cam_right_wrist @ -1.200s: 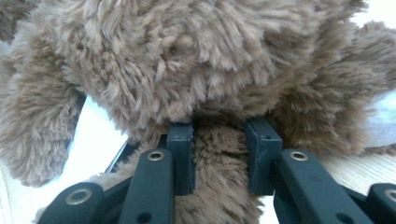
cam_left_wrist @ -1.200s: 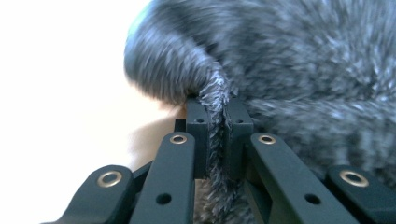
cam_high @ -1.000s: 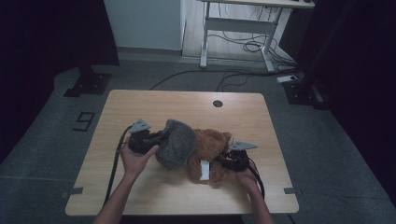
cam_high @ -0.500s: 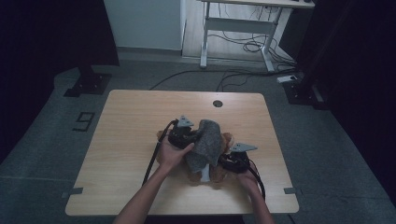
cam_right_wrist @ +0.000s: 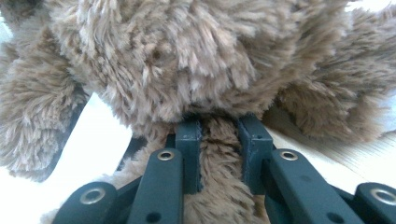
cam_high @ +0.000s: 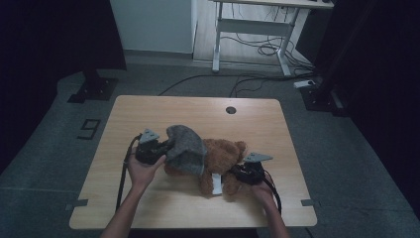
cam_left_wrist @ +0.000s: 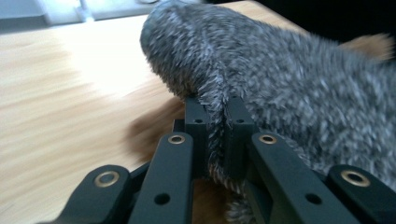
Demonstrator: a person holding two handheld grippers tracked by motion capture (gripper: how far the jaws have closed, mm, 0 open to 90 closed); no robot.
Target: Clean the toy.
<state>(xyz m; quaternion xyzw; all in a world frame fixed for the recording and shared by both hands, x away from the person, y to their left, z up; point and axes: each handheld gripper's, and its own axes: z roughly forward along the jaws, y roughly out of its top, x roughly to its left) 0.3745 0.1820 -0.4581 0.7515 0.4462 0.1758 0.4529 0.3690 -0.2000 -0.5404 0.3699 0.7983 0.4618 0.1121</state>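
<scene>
My left gripper [cam_left_wrist: 215, 140] pinches the grey hat [cam_high: 185, 148], my right gripper [cam_right_wrist: 219, 154] clamps teddy bear [cam_high: 223, 161] fur; thin fold, hat could slip free.

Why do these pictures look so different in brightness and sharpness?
High view: dim all over, the floor and corners nearly black, the table the lit part. Left gripper view: the wood is smeared and glares pale at the top left, the grey knitted hat is soft, the left tongs sharper. Right gripper view: the brown teddy bear is crisp, the table behind it washed out white.
</scene>
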